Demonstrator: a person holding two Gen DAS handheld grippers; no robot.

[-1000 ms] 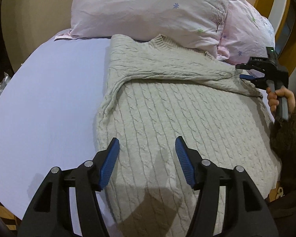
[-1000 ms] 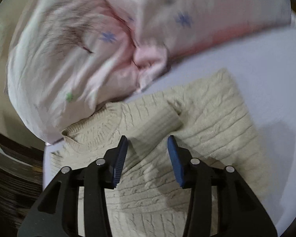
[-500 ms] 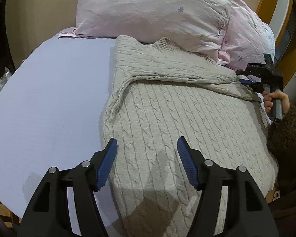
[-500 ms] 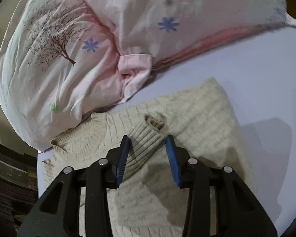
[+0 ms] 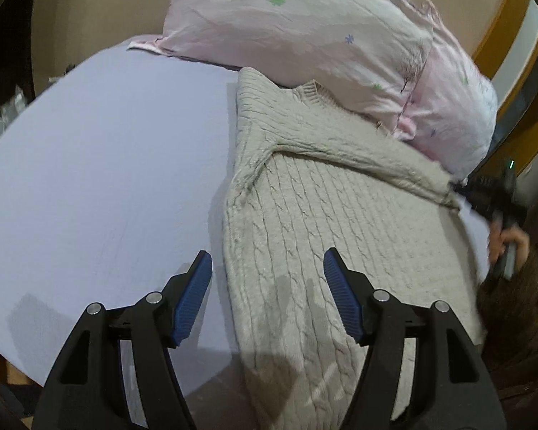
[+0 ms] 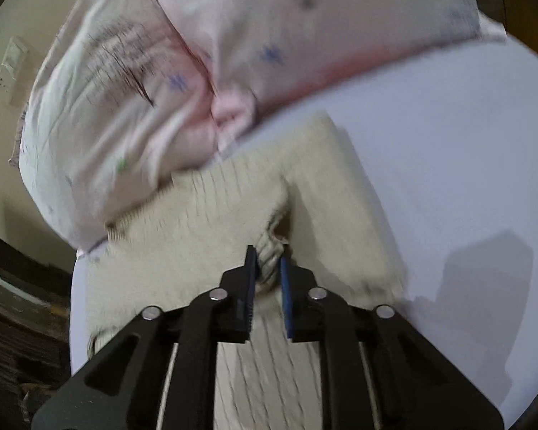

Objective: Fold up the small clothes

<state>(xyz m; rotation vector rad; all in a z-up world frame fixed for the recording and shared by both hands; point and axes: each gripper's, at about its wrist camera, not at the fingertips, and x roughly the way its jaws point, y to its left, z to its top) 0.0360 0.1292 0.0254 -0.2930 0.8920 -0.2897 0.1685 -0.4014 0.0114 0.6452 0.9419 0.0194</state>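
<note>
The right tongs (image 6: 267, 268) are pinching the cuff (image 6: 269, 251) of the sweater (image 5: 333, 215), which is lying flat on the bed (image 5: 107, 179). The left tongs (image 5: 267, 286) are hanging wide open over the sweater's edge, holding nothing. Pink pillows (image 5: 305, 36) are sitting past the sweater, far from both tongs.

My sweater (image 5: 326, 222) is a cream cable-knit, spread flat on the pale lavender sheet with its ribbed collar (image 5: 310, 91) tucked against the pillows. One sleeve (image 5: 358, 150) is folded across the chest, running from the far shoulder to the opposite edge of the body. Its ribbed cuff (image 6: 269, 254) is bunched and pinched tight between the blue pads of my right gripper (image 6: 267, 279), lifted slightly off the knit beneath. The lower body of the sweater lies smooth, with its hem nearest me.
</note>
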